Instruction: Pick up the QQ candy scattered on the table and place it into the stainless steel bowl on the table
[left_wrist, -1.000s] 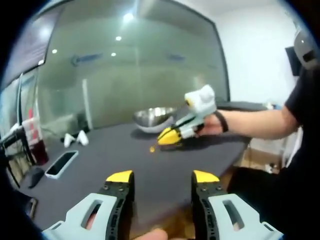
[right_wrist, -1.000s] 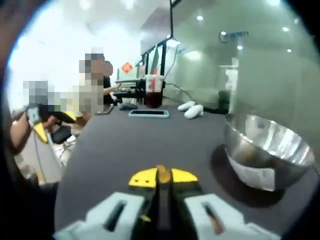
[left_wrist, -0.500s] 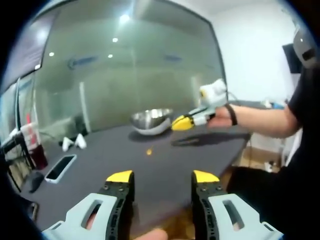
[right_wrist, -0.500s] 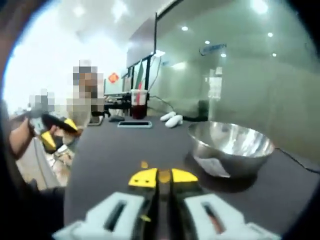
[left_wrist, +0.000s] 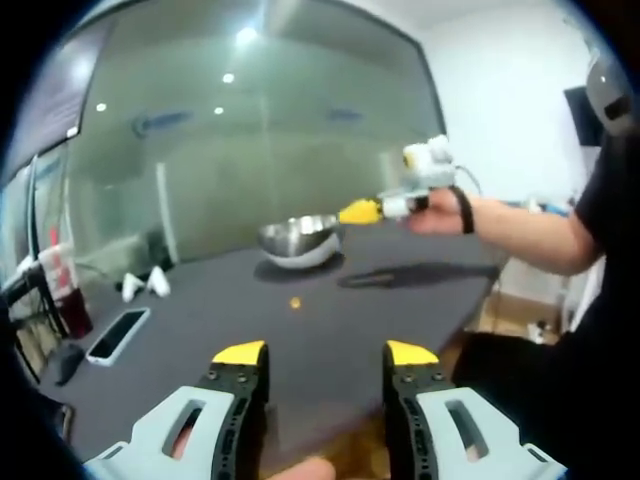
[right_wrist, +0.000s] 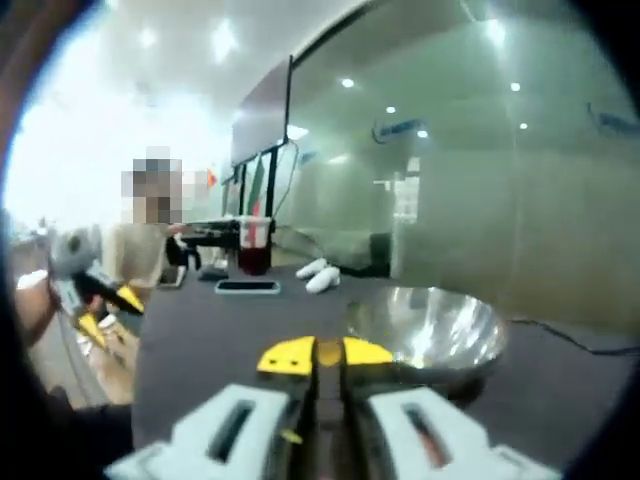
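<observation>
In the left gripper view, the stainless steel bowl (left_wrist: 297, 240) stands on the dark table (left_wrist: 400, 310), and one small orange QQ candy (left_wrist: 295, 302) lies in front of it. My left gripper (left_wrist: 326, 355) hangs open above the table's near edge, with nothing between its jaws. My right gripper (left_wrist: 362, 211), held by a hand, hovers just right of the bowl's rim. In the right gripper view, my right gripper (right_wrist: 326, 355) is shut on an orange QQ candy (right_wrist: 326, 351), with the bowl (right_wrist: 430, 330) close ahead and slightly right. The left gripper (right_wrist: 95, 295) shows at the far left.
A phone (left_wrist: 118, 335), two white objects (left_wrist: 150, 284) and a red drink cup (left_wrist: 62, 268) sit along the table's far left. The same phone (right_wrist: 247, 286), cup (right_wrist: 254, 245) and white objects (right_wrist: 318, 277) lie beyond the bowl. A glass wall backs the table. A person sits at the far end.
My right gripper has risen from the table and moved toward the bowl with the candy in it. The bowl now sits closer and more centred ahead. The left gripper has stayed put.
</observation>
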